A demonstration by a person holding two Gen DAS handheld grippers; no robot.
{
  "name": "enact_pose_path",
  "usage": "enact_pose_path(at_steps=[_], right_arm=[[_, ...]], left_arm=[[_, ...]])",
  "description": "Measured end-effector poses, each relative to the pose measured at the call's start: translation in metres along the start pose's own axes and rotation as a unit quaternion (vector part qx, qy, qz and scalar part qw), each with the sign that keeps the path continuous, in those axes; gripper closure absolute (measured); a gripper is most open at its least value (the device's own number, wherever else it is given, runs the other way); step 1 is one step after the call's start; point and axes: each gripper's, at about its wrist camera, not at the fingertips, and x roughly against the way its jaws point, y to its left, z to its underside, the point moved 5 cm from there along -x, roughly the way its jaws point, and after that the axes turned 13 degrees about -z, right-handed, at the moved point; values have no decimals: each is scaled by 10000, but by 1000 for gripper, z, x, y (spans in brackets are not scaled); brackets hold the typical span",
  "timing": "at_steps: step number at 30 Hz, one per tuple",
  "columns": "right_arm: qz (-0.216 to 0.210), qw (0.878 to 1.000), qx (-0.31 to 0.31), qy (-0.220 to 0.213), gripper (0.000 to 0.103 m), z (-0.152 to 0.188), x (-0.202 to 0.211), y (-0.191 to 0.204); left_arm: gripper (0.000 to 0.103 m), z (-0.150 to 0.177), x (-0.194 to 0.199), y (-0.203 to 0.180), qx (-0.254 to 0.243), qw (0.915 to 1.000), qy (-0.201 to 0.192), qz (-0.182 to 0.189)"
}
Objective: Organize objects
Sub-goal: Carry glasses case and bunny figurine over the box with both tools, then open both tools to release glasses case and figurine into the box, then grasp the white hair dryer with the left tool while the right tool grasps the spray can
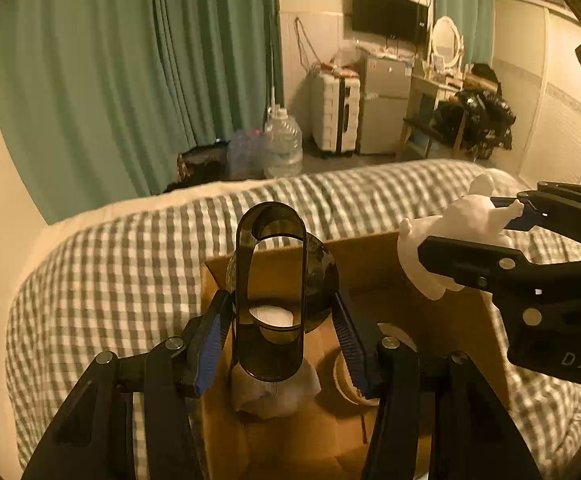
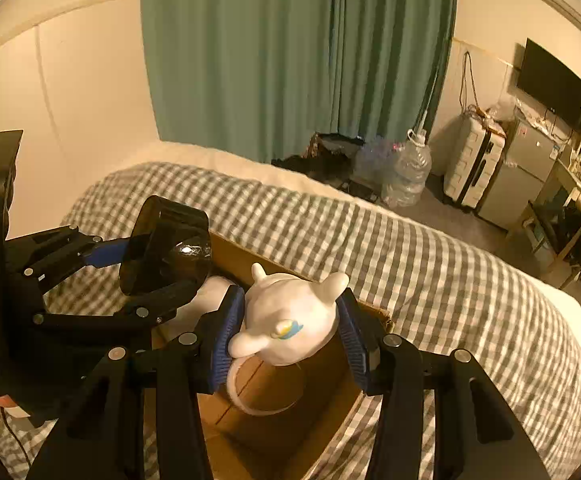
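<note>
My left gripper is shut on a dark smoked-plastic cup with a loop handle and holds it above an open cardboard box on the bed. The cup also shows in the right wrist view. My right gripper is shut on a white toy figure with stubby limbs and a blue-yellow mark, over the same box. The figure shows in the left wrist view. Inside the box lie a white crumpled bag and a tape roll.
The box sits on a grey-white checked bedspread. Beyond the bed are green curtains, water jugs, a white suitcase, a small fridge and a cluttered desk with mirror.
</note>
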Motion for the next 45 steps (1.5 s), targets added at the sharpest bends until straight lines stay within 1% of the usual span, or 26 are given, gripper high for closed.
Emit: enact_pose_path(at_steps=[4, 9, 13, 16, 17, 18, 19, 20, 22, 23, 25, 26, 27, 28, 30, 32, 33, 38, 40, 45], right_arm=[[24, 9998, -65, 174, 56, 6, -23, -18], [86, 9994, -166, 284, 56, 14, -41, -33], [150, 9988, -175, 431, 56, 22, -60, -39], [61, 9984, -293, 471, 55, 26, -67, -43], [2, 9983, -326, 478, 53, 27, -68, -43], [-43, 9982, -358, 475, 41, 27, -68, -43], [-41, 9982, -402, 440, 32, 29, -66, -43], [-31, 9982, -419, 417, 31, 29, -64, -42], [-35, 9983, -442, 365, 31, 27, -58, -41], [-27, 9984, -456, 344, 31, 26, -55, -40], [-21, 9985, -460, 299, 30, 22, -46, -38], [-3, 9985, -465, 273, 27, 21, -42, -37], [27, 9986, -470, 231, 21, 20, -35, -36], [40, 9987, -474, 194, 17, 17, -29, -34], [103, 9989, -458, 73, 16, 11, -14, -28], [203, 9988, -417, -123, 16, 5, 8, -21], [300, 9985, -392, -253, 16, 2, 22, -17], [437, 9972, -258, -541, 14, -8, 81, 6], [463, 9968, -207, -623, 13, -8, 106, 18], [516, 9956, -23, -781, 13, 5, 163, 51]], left_arm=[[50, 3, -21, -9, -22, 9999, 142, 48], [50, 9, -42, -18, -107, 9994, 323, 56], [50, 19, -51, -20, -252, 9988, 419, 52], [49, 18, -51, -23, -282, 9985, 450, 109], [49, 19, -50, -23, -286, 9984, 466, 127], [48, 19, -51, -24, -298, 9983, 489, 134], [42, 20, -51, -25, -324, 9981, 508, 145], [32, 21, -50, -26, -333, 9980, 510, 143], [22, 20, -45, -25, -326, 9984, 447, 147], [19, 20, -42, -24, -326, 9985, 416, 157], [17, 19, -33, -21, -318, 9987, 375, 154], [14, 18, -26, -19, -316, 9987, 362, 143], [13, 15, -22, -18, -314, 9988, 347, 124], [12, 12, -16, -16, -306, 9990, 312, 66], [11, 6, 0, -10, -250, 9994, 230, -78], [7, 2, 19, -3, -169, 9996, 151, -159], [7, -1, 31, 0, -137, 9997, 91, -203], [4, -11, 91, 15, -24, 9989, -250, -394], [3, -10, 119, 24, 75, 9971, -403, -645], [3, 3, 177, 32, -21, 9958, -498, -762]])
